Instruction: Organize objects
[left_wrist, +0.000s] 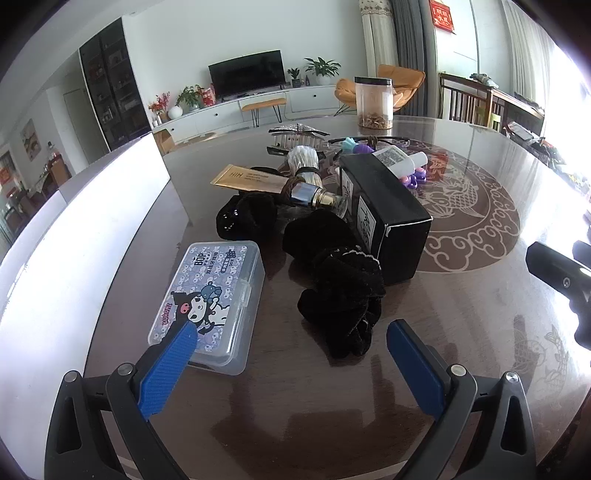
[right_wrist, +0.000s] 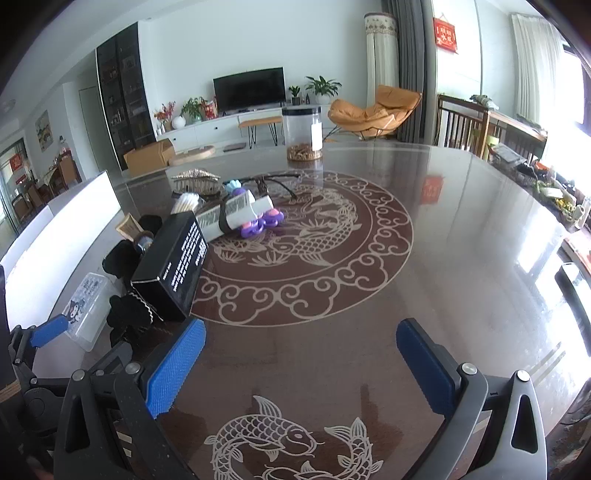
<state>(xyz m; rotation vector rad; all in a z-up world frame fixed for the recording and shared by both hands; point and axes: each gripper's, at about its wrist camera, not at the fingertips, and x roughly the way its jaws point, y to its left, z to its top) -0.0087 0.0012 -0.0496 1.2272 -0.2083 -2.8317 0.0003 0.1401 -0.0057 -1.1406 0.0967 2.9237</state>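
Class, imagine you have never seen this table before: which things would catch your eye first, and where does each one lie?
The black box stands out, lying at the middle of the clutter beside the fish medallion inlaid in the table. Left of it, near the open left gripper, lies the cartoon-printed clear case, with black scrunchies between them. The open right gripper hovers over bare tabletop.

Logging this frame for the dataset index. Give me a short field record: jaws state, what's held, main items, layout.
left gripper: jaws open, holding nothing
right gripper: jaws open, holding nothing
table: dark glossy top with fish pattern
clear plastic case: cartoon label, lies flat, nearest the left gripper
black scrunchie: beside the case, in front of the black box
black box: on its side amid the clutter
white tube: beyond the box, by purple clips
jar: upright, apart, far side
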